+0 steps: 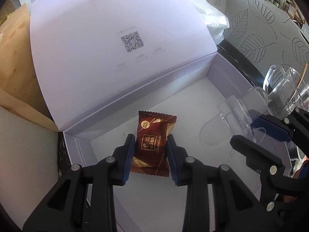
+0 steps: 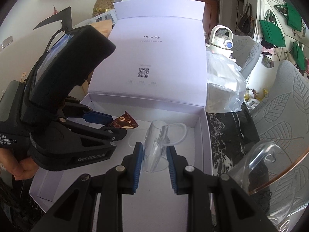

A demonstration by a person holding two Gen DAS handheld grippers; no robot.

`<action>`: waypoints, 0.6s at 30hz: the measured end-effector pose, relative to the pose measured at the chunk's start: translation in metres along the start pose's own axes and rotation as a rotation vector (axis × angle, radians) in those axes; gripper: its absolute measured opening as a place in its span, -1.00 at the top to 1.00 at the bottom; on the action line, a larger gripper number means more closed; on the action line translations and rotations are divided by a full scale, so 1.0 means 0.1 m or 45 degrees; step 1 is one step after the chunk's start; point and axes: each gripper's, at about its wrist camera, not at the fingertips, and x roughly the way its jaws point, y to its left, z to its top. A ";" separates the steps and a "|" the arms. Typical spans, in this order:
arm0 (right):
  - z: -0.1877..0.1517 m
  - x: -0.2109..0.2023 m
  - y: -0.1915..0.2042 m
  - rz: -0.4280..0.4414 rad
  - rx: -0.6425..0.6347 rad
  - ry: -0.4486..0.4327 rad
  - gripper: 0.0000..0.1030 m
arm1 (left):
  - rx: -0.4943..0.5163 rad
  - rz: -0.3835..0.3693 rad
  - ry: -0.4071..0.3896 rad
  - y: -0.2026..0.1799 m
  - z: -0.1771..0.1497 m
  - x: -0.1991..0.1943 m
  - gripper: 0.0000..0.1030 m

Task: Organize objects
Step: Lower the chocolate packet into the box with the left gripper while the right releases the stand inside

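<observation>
A white box (image 1: 227, 73) stands with its lid (image 1: 108, 44) up; its wall shows in the right wrist view too (image 2: 201, 133). My left gripper (image 1: 151, 143) is shut on a brown chocolate packet (image 1: 152, 143), held just over the box floor. The packet (image 2: 125, 122) and left gripper (image 2: 111, 122) appear at the left of the right wrist view. My right gripper (image 2: 154, 150) is shut on a small clear glass cup (image 2: 156, 145) with a handle, low inside the box. That cup (image 1: 233, 116) and the right gripper (image 1: 256, 133) show at the right of the left wrist view.
A clear glass pitcher (image 1: 289, 89) with a dark drink stands right of the box on the marble tabletop (image 2: 226, 135). Behind the box lie a crumpled plastic bag (image 2: 224, 83) and a white bottle (image 2: 222, 38). Brown paper (image 1: 17, 58) lies left. Leaf-patterned chairs (image 2: 285, 104) stand right.
</observation>
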 end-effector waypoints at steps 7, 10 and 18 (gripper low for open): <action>0.01 0.08 0.03 -0.006 -0.001 0.041 0.52 | -0.012 0.007 0.060 0.04 0.02 0.13 0.39; 0.01 0.08 0.03 -0.023 0.012 0.054 0.52 | -0.020 -0.006 0.082 0.05 0.00 0.16 0.39; 0.06 -0.01 0.03 -0.064 0.021 0.058 0.50 | 0.003 0.056 0.074 0.00 -0.05 0.05 0.36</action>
